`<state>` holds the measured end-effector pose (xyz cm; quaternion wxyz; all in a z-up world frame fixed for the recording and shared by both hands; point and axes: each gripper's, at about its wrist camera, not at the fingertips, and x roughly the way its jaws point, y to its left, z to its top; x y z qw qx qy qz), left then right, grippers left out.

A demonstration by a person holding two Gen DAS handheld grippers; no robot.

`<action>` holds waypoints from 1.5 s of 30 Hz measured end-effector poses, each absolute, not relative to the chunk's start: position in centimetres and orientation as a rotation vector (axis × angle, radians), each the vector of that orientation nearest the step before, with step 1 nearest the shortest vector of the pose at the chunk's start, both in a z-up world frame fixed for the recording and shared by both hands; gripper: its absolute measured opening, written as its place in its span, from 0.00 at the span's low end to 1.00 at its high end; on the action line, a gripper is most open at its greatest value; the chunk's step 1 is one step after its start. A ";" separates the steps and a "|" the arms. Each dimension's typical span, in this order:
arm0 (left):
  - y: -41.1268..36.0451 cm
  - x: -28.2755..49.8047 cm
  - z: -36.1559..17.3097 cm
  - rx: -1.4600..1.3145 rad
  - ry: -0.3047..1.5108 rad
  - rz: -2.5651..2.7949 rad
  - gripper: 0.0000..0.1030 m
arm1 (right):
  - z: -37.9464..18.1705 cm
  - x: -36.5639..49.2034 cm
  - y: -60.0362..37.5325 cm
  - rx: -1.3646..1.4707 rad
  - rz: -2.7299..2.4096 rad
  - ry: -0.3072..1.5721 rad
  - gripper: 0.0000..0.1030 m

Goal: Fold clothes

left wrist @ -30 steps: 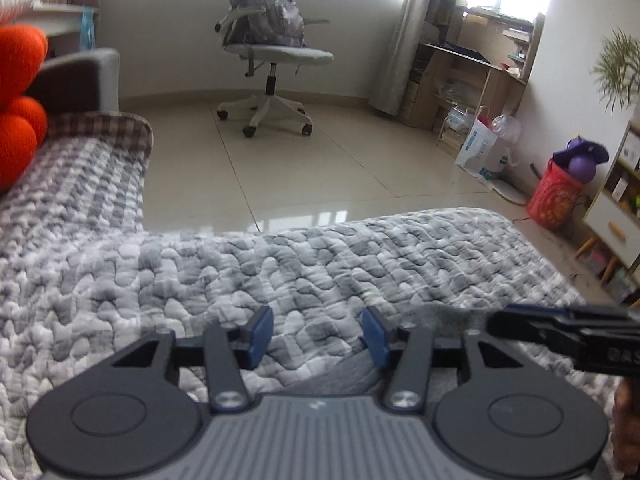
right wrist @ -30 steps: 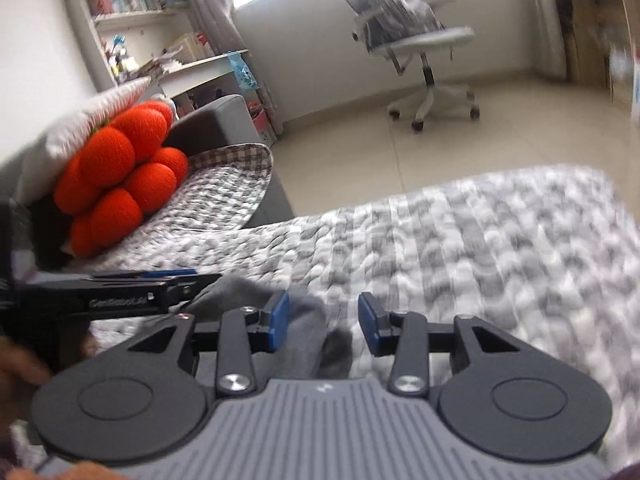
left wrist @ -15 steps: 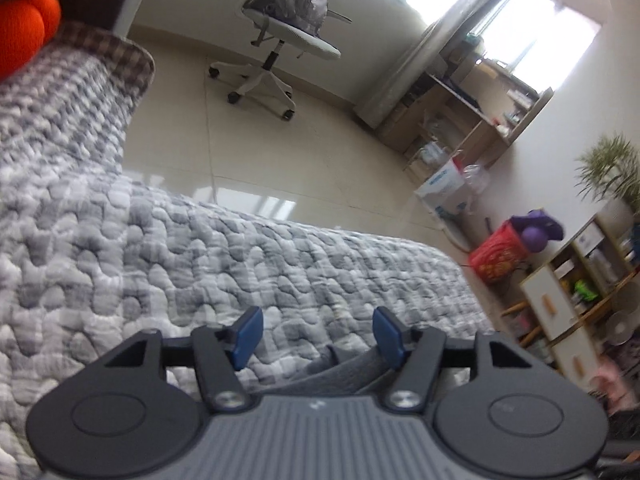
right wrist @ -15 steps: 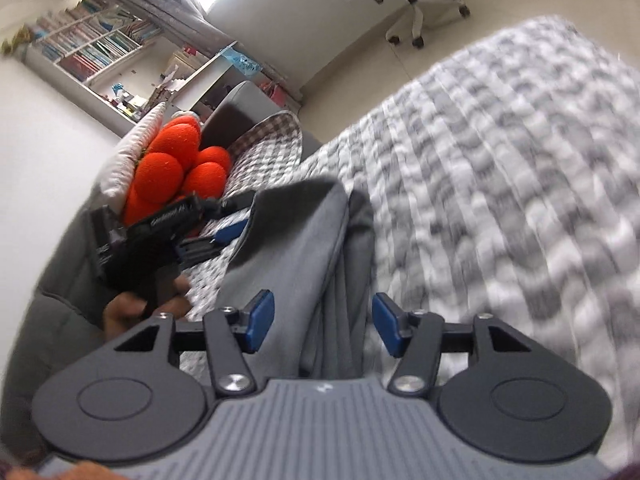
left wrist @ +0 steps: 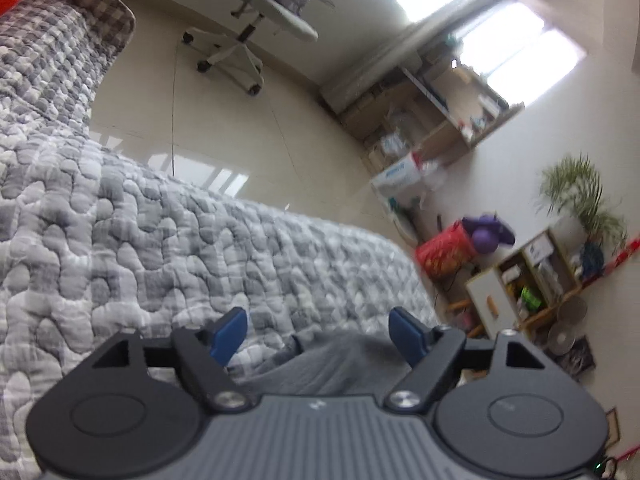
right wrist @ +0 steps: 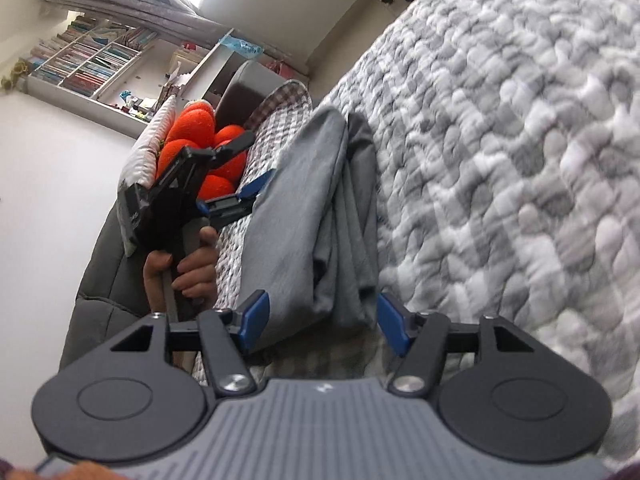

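Grey garment (right wrist: 320, 216) folded into a long strip at frame centre on the quilted grey cover (right wrist: 500, 140). Right gripper (right wrist: 322, 322) opening, pads apart beside its near end. Left gripper (left wrist: 318, 334) opening too, cloth (left wrist: 320, 364) low between untouching pads.

A tilted view along the left gripper (left wrist: 318, 330), whose blue-padded jaws are opening above a grey garment (left wrist: 328, 364) lying on a grey and white quilt (left wrist: 160, 248), the pads clear of the cloth. Beyond the quilt lie a pale tiled floor (left wrist: 240, 136), a white office chair (left wrist: 256, 28), and, blurred, what seems a red basket (left wrist: 444, 250) beside wooden shelves (left wrist: 532, 276) and a potted plant (left wrist: 580, 192).
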<state>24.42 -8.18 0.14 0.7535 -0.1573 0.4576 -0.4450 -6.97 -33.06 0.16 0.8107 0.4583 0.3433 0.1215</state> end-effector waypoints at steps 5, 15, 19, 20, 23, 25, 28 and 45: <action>-10.4 23.9 -0.1 -0.252 1.029 -1.017 0.76 | 0.1 -6.9 -32.2 0.963 0.248 0.733 0.62; -12.1 21.9 -0.5 -0.227 0.997 -0.975 0.64 | 0.3 -5.3 -30.2 0.922 0.232 0.703 0.34; -11.9 21.1 -0.1 -0.237 0.997 -0.923 0.62 | 0.9 -5.6 -31.0 0.970 0.267 0.667 0.22; -12.0 20.8 0.1 -0.230 1.000 -0.917 0.62 | 1.3 -5.7 -31.4 0.983 0.282 0.655 0.22; -12.7 20.0 0.5 -0.195 1.017 -0.920 0.62 | 2.1 -6.3 -33.0 0.999 0.279 0.645 0.21; -13.0 19.4 0.7 -0.177 1.023 -0.937 0.62 | 2.6 -6.7 -34.4 1.000 0.269 0.644 0.20; -13.7 18.6 0.8 -0.171 1.038 -0.973 0.62 | 3.3 -7.4 -36.6 0.983 0.257 0.655 0.19; -16.9 17.2 -1.1 -0.200 1.095 -1.090 0.62 | 0.4 -5.6 -44.9 1.016 0.093 0.711 0.18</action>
